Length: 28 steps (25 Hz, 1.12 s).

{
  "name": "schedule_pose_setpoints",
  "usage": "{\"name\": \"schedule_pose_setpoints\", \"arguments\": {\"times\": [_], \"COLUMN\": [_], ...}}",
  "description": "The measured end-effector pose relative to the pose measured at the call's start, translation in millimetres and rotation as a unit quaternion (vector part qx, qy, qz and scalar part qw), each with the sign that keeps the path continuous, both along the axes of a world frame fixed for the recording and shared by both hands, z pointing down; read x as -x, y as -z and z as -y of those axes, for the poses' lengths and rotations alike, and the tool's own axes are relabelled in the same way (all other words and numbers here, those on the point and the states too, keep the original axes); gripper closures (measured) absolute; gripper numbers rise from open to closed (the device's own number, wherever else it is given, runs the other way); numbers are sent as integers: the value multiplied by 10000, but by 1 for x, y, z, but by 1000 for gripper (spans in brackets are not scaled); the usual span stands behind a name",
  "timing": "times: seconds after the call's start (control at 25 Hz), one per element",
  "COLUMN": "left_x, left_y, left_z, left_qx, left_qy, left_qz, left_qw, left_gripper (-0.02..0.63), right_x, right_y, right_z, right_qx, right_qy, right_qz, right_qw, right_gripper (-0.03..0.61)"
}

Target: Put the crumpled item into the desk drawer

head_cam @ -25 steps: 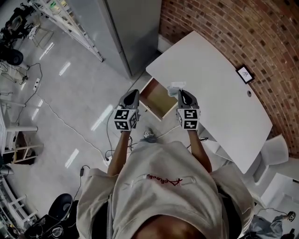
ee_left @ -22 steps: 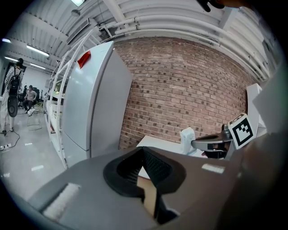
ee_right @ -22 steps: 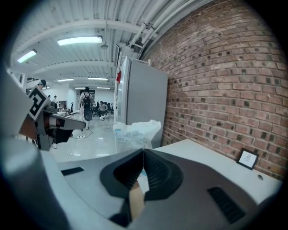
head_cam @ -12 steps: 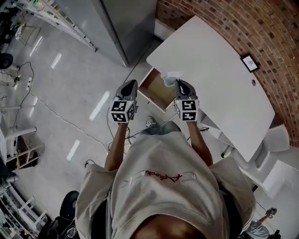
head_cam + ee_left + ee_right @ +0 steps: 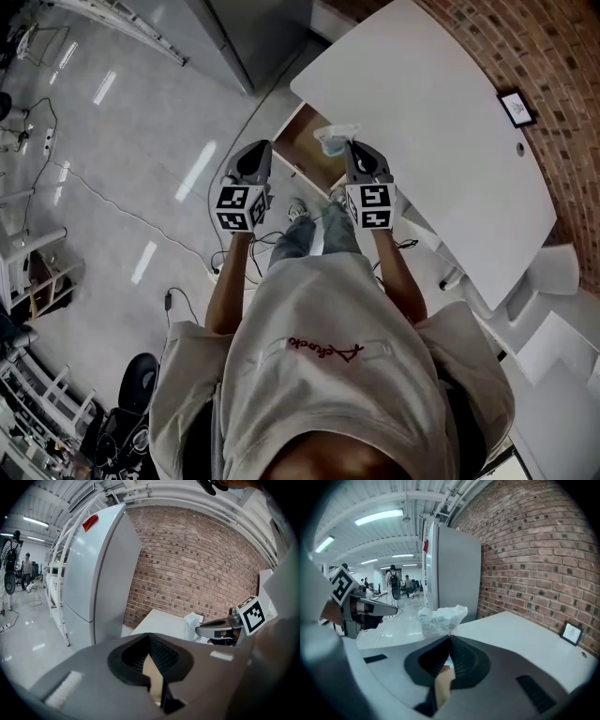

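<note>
Right tool (image 5: pixel 351 148) pinches a crumpled whitish wad (image 5: pixel 439 616) by the open drawer (image 5: pixel 302 150); left tool (image 5: pixel 257 155) clenched, empty.

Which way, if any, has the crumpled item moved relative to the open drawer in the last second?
Yes. The crumpled item, held by the right hand-held gripper, has shifted slightly left, from the desk edge to over the open drawer.

Right gripper (image 5: pixel 350 147) grips crumpled item (image 5: pixel 334 138) over open drawer (image 5: pixel 297 145); left gripper (image 5: pixel 262 150) alongside.

drawer (image 5: pixel 302 148) interior partly behind crumpled item (image 5: pixel 335 139), desk (image 5: pixel 441 122) cut by top edge
</note>
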State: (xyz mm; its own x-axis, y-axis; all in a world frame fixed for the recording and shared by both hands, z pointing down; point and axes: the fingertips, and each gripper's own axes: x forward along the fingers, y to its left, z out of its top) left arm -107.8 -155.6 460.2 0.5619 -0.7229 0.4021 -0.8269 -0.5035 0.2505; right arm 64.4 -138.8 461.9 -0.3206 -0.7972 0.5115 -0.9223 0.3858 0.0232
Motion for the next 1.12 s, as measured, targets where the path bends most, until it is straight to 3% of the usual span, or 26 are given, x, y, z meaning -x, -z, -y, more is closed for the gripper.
{"name": "schedule_pose_setpoints", "arguments": {"times": [0.52,0.8,1.12], "left_x": [-17,-25,-44], "left_y": [-54,-69,-107], "left_z": [-36,-35,-41], "left_qx": [636,755,908], "left_qy": [656,948,723], "left_qz": [103,108,156], "left_qw": [9958,9926,9931], "left_gripper": [604,604,604], "right_x": [-3,-6,-12], "right_y": [-41,-54,-84], "right_z": [-5,1,-8], "right_qx": [439,557,771], "right_qy": [559,813,821], "right_qz": [311,368,380], "right_qw": [9970,9945,9929], "right_gripper": [566,566,566]}}
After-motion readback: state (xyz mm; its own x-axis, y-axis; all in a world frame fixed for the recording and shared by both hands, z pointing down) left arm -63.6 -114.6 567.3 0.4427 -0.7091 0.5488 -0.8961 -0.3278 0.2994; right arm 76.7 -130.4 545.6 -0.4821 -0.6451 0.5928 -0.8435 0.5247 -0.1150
